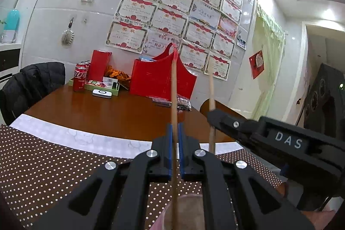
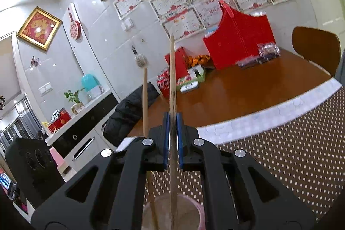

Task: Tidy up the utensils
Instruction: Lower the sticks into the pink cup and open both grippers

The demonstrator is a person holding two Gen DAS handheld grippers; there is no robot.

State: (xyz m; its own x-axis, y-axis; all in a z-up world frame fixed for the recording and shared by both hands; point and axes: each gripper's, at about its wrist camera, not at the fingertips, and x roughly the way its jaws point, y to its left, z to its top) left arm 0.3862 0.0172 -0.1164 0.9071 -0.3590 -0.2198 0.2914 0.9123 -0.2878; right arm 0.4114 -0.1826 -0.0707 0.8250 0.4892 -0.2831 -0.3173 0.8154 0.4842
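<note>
My left gripper is shut on a wooden chopstick that stands upright between its blue pads. The stick's lower end reaches down into a pink cup under the fingers. Just to the right, my right gripper holds a second chopstick, also nearly upright. In the right wrist view the right gripper has its pads close against both sides of that chopstick, whose foot dips into the cup. The left hand's chopstick stands beside it on the left.
The cup stands on a brown dotted mat edged by a white marbled strip on a brown table. At the far side are a red gift bag, cola cans and a green tray. A black jacket drapes a chair at the left.
</note>
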